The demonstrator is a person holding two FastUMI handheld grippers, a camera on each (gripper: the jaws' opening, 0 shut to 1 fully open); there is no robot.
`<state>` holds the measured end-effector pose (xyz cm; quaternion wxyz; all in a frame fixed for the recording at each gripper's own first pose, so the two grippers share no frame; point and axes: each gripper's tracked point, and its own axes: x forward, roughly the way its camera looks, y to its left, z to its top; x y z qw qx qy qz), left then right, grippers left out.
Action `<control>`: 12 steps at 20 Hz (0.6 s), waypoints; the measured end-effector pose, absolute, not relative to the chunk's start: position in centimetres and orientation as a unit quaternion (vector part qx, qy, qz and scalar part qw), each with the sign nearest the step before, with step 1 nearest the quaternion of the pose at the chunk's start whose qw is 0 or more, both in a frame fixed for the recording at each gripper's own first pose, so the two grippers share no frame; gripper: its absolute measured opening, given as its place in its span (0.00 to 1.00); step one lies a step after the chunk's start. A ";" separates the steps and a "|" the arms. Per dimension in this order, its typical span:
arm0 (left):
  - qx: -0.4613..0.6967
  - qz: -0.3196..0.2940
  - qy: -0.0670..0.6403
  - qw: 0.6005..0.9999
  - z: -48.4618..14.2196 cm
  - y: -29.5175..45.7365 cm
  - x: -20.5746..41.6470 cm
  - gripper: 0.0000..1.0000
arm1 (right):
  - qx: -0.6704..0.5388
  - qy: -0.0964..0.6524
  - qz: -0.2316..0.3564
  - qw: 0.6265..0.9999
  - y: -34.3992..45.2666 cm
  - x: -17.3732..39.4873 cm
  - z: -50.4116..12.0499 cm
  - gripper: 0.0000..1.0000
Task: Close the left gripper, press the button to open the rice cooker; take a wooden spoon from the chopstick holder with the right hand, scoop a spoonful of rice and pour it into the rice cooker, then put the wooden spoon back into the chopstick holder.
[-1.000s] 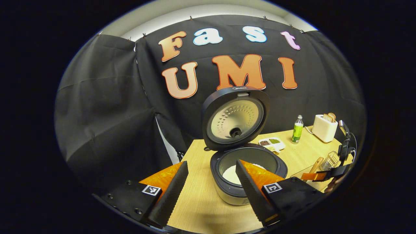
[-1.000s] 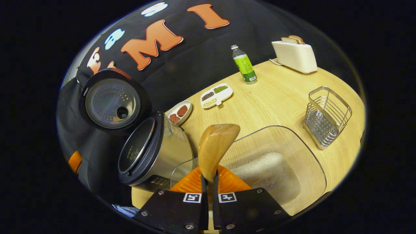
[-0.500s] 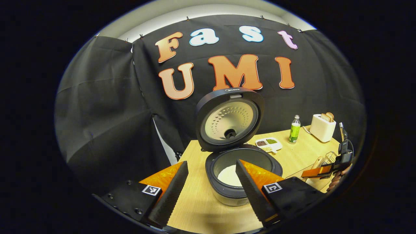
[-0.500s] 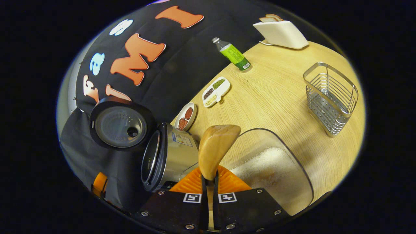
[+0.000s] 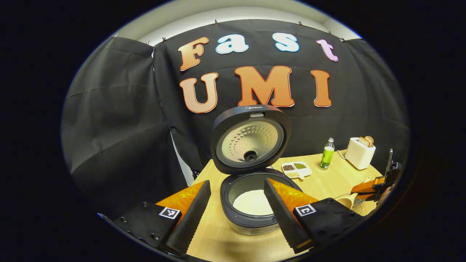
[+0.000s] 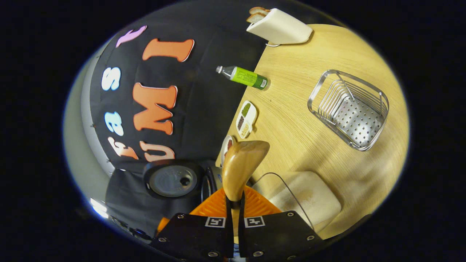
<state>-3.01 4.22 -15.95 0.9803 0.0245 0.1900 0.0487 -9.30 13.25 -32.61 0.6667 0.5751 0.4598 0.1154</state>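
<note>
Right gripper (image 6: 235, 203) clamped on light wooden spoon (image 6: 242, 165), handle hidden; left gripper (image 5: 236, 211) spread before lid-up black rice cooker (image 5: 251, 203).

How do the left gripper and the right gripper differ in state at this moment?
The left gripper is open and holds nothing; the right gripper is shut on the wooden spoon. The left gripper points at the open rice cooker, while the right gripper is above the clear rice container. Both are over the wooden table.
</note>
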 end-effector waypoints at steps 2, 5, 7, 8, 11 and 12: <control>0.018 0.053 0.182 0.982 -15.5 3.9 -2.7 0.99 | 0.603 0.453 0.107 0.647 12.9 -7.9 -31.5 0.05; 0.007 0.059 0.165 0.985 -14.4 4.0 -2.5 0.90 | 0.649 0.429 0.124 0.615 13.5 -5.9 -27.4 0.05; 0.006 0.063 0.155 0.986 -13.7 4.4 -2.5 0.90 | 0.673 0.414 0.137 0.597 14.7 -4.3 -25.2 0.05; 0.007 0.066 0.150 0.987 -13.5 4.7 -2.5 0.91 | 0.681 0.409 0.145 0.590 15.6 -3.5 -24.4 0.05; 0.009 0.080 0.141 0.987 -12.9 6.2 -2.7 0.90 | 0.680 0.405 0.165 0.589 18.3 -1.9 -22.3 0.05; 0.008 0.085 0.140 0.986 -13.0 6.7 -2.9 0.90 | 0.673 0.406 0.173 0.593 19.5 -1.5 -21.8 0.05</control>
